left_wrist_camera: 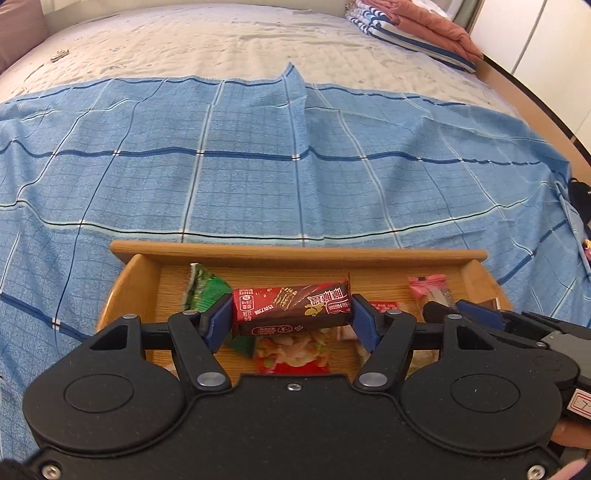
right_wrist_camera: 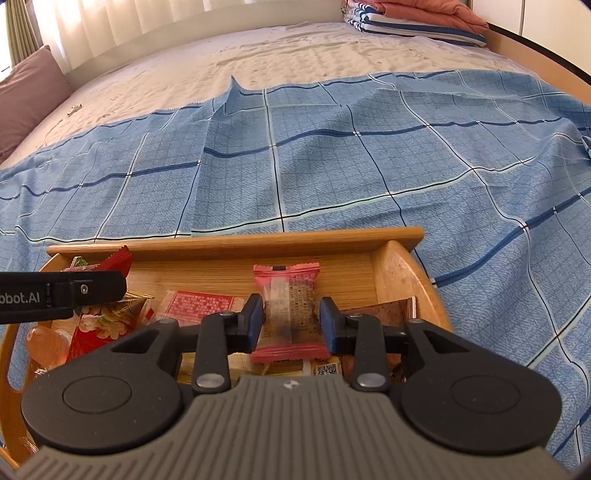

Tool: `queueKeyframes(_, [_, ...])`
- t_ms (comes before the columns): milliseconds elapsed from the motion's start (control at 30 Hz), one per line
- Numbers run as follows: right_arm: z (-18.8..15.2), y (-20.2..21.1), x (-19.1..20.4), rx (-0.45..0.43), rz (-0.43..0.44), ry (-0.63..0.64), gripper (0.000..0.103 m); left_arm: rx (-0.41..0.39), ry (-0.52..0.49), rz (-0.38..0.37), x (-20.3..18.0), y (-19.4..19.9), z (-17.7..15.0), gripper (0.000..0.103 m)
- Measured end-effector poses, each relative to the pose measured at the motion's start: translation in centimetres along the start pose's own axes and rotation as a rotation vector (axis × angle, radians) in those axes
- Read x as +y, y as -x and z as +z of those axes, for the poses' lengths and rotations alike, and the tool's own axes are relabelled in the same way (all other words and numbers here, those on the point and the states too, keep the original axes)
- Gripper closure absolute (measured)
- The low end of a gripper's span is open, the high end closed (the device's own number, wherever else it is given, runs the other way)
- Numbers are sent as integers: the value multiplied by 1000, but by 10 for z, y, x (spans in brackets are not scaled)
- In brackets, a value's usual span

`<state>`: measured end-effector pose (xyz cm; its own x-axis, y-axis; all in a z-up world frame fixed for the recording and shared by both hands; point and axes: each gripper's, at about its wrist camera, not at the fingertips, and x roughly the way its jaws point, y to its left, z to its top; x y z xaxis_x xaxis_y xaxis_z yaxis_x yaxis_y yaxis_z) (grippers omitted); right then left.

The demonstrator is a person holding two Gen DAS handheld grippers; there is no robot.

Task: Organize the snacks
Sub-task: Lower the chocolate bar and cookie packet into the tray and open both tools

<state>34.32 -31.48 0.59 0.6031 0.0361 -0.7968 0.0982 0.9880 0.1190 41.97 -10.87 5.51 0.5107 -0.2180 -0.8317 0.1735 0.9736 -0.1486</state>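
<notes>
A wooden tray [left_wrist_camera: 295, 254] with several snack packets lies on a blue checked cloth. My left gripper [left_wrist_camera: 291, 321] is shut on a red and brown chocolate wafer bar [left_wrist_camera: 291, 304], gripped by its two ends and held crosswise just above the tray. Below it lie a green packet [left_wrist_camera: 207, 291] and a red packet [left_wrist_camera: 291, 354]. In the right wrist view my right gripper [right_wrist_camera: 291, 322] is shut on a pink wrapped cake packet [right_wrist_camera: 288, 291], pinched at its waist over the tray [right_wrist_camera: 236, 240]. The left gripper's black finger [right_wrist_camera: 88, 290] reaches in from the left.
The blue checked cloth [left_wrist_camera: 258, 177] covers the near half of a beige bed. Folded blankets [left_wrist_camera: 413, 26] sit at the far right corner and a mauve pillow [right_wrist_camera: 29, 96] at the far left. A wooden bed frame [left_wrist_camera: 535, 96] runs along the right side.
</notes>
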Motion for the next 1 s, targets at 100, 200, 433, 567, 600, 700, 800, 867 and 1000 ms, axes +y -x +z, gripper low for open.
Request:
queueKeyframes(100, [-2, 1, -2, -3, -6, 8, 58, 5, -7, -18, -7, -1, -1, 38])
queueKeyframes(200, [-3, 2, -3, -6, -2, 11, 58, 16, -2, -50, -13, -4, -3, 38])
queueKeyframes(433, [-5, 3, -5, -15, 5, 12, 54, 37, 34, -155, -14, 1, -3, 38])
queueKeyframes(567, [-7, 3, -5, -21, 7, 16, 54, 37, 64, -194, -7, 5, -1, 38])
queueKeyframes(600, [-7, 3, -5, -22, 6, 16, 54, 28, 53, -164, -7, 4, 0, 38])
queueKeyframes(700, [-7, 4, -4, -22, 3, 18, 54, 9, 36, -100, -3, -1, 2, 38])
queueKeyframes(800, [-8, 4, -2, -22, -3, 32, 54, 18, 29, -57, 5, -8, 1, 38])
queueKeyframes(867, [-7, 3, -1, -20, -8, 39, 53, 17, 19, -35, 9, -11, -1, 38])
queueKeyframes(1000, [-7, 2, 2, -20, -15, 49, 52, 9, 14, 0, 12, -12, 0, 38])
